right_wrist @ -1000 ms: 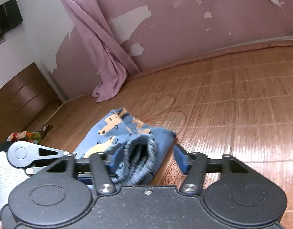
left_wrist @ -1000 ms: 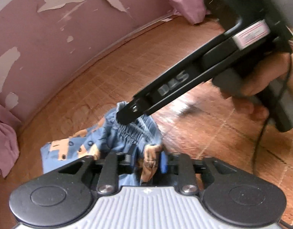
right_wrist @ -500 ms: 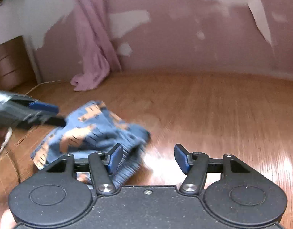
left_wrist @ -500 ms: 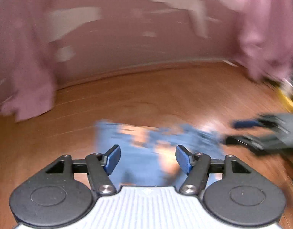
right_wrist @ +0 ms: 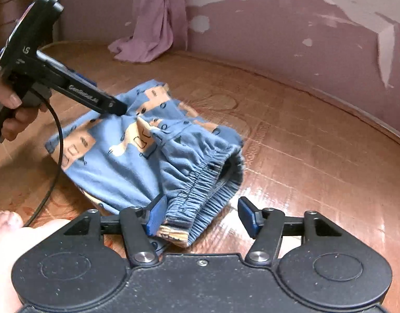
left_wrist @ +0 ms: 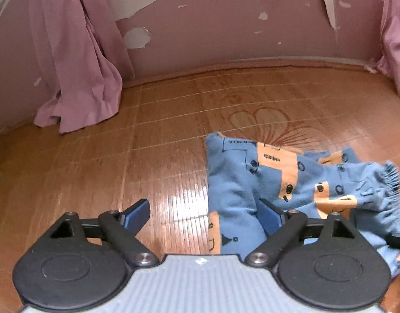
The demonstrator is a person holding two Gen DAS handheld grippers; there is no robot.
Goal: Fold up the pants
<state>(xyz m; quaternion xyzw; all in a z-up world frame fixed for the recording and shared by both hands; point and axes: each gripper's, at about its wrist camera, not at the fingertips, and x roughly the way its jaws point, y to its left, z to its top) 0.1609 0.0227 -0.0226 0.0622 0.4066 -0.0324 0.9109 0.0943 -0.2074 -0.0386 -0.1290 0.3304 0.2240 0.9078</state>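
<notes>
Materials and finishes: cloth, woven mat, plastic, peeling paint.

The pants (right_wrist: pixel 137 156) are soft matt blue cloth with orange print and a gathered, ribbed waistband at lower centre. The mat (left_wrist: pixel 158 161) is woven of fine slats, glossy, with bright glare patches. The left gripper (left_wrist: pixel 202 216) and right gripper (right_wrist: pixel 200 215) have matt black plastic bodies, blue pads and metal rivets. The wall (left_wrist: pixel 226 34), upper frame, carries matt pink paint flaking to white. The curtain (left_wrist: pixel 77 73) is matt creased fabric.

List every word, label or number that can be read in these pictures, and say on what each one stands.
"S": end of a bigger word, white, on the left tool's body; the rest is cut off.
White print along that tool's finger: too blurred to read.
Marks on the pants: printed pattern, not text.
Nothing else readable.
</notes>
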